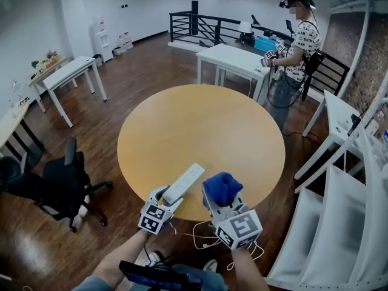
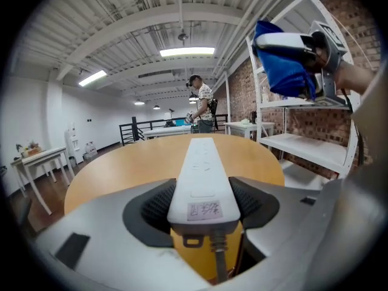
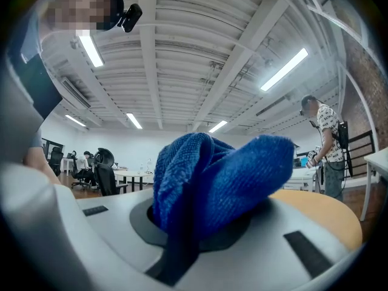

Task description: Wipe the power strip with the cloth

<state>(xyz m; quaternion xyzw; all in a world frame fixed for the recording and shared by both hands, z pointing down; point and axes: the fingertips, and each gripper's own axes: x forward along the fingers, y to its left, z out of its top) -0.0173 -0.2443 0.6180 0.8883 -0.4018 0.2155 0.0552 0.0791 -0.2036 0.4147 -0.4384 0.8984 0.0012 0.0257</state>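
Long white plastic power strip [image 1: 183, 182] clamped at cord end by left gripper [image 1: 163, 200], over near edge of round wooden table [image 1: 200, 126]. Bunched blue terry cloth [image 1: 222, 188] pinched in right gripper [image 1: 225, 206]. Wiping judged not yet begun. Next: cloth to be pressed on strip's top and drawn along.

Floor [image 1: 142, 65]: dark polished wood planks. Walls: white wall [image 1: 36, 17] on the left, brick wall [image 1: 354, 47] on the right. Ceiling [image 2: 121, 35]: white ribbed panels with lit strip lights [image 2: 188, 52]. A round wooden bench [image 1: 200, 126] stands at centre. Beyond it stand a left white table [image 1: 70, 71] and a rear white table [image 1: 233, 58]. A black office chair [image 1: 57, 183] stands left of the bench, white shelving [image 1: 351, 217] right. A black railing [image 1: 203, 26] borders the far side.
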